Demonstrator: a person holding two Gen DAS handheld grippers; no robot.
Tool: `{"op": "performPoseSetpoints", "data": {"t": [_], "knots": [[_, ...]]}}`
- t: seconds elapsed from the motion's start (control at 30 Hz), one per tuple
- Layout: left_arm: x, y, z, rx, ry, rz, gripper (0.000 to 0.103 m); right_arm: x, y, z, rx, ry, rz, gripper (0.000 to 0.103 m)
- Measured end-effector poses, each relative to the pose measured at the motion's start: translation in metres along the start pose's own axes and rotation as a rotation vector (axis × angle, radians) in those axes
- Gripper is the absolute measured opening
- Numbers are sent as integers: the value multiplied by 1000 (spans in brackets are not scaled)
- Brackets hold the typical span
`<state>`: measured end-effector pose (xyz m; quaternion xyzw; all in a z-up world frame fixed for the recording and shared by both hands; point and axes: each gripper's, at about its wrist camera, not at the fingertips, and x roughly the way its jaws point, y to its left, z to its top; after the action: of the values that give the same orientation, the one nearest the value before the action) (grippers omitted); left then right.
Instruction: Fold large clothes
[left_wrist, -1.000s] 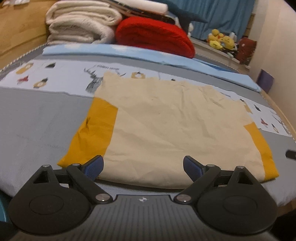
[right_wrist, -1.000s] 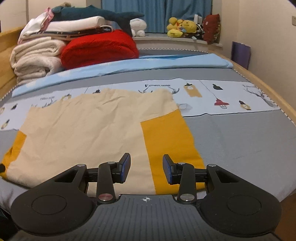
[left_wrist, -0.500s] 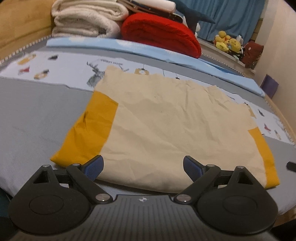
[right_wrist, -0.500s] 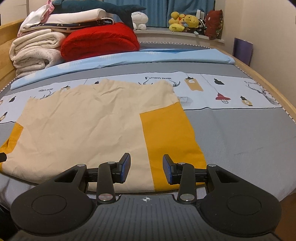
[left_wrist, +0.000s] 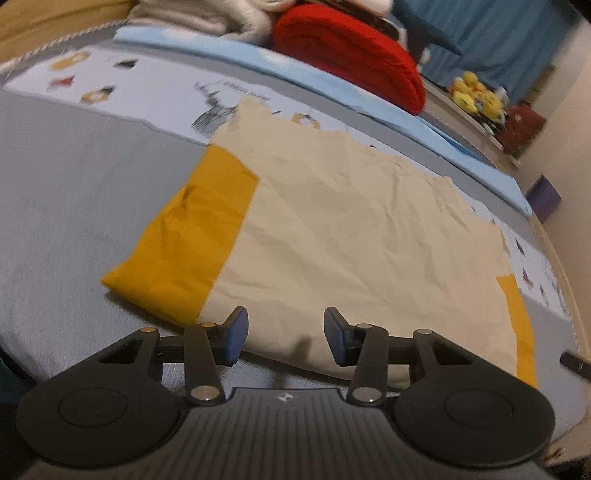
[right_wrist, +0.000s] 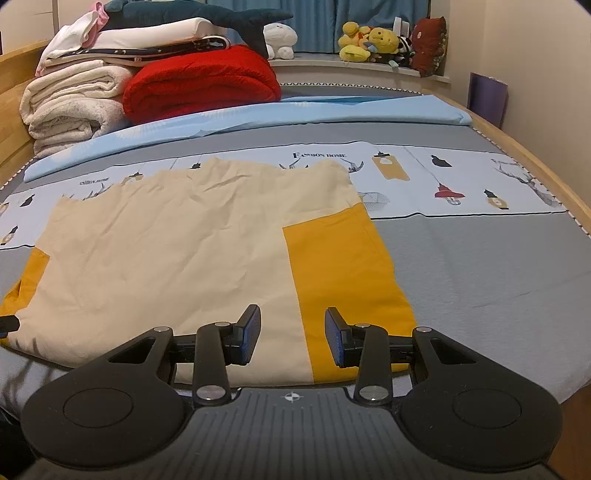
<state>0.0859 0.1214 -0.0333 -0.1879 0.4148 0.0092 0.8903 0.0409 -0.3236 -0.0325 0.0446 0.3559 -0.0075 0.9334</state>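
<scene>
1. Across the middle of both frames, the cream garment (right_wrist: 177, 251) with mustard side panels lies spread flat on the grey bed cover (right_wrist: 498, 266). My guess is it's laid out like that so the near hem sits within easy reach of both grippers for a fold away from the camera.

2. Left gripper (left_wrist: 284, 338): its fingers stand apart with a moderate gap and nothing between them. The near hem of the garment runs right across that gap at lower centre of the left view, and the left-hand mustard panel (left_wrist: 192, 243) sits up and to the left of the fingers.

3. Right gripper (right_wrist: 291, 338): same deal, fingers parted, holding nothing. The seam where the cream meets the right-hand mustard panel (right_wrist: 343, 273) falls right in the gap, so this one looks lined up on the near hem by that corner.

4. Left view is a bit smeared, so I can't really say whether the left fingertips touch the cloth or just hover above it.

5. Pinching the hem at both spots looks like the next step; the fold itself isn't started.

6. Stacked white blankets (right_wrist: 70, 103) and a red blanket (right_wrist: 199, 85) sit at upper left of the right view, well apart from the garment, with plush toys (right_wrist: 369, 40) along the top edge.
</scene>
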Motion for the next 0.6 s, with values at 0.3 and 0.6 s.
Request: {"op": "performPoseSetpoints", "data": {"t": [0.3, 0.6], "knots": [[22, 65, 0, -425, 108, -28, 60, 2, 3, 1, -4, 1, 9, 40], [45, 96, -4, -678, 55, -76, 63, 2, 5, 0, 0, 0, 23, 40]]}}
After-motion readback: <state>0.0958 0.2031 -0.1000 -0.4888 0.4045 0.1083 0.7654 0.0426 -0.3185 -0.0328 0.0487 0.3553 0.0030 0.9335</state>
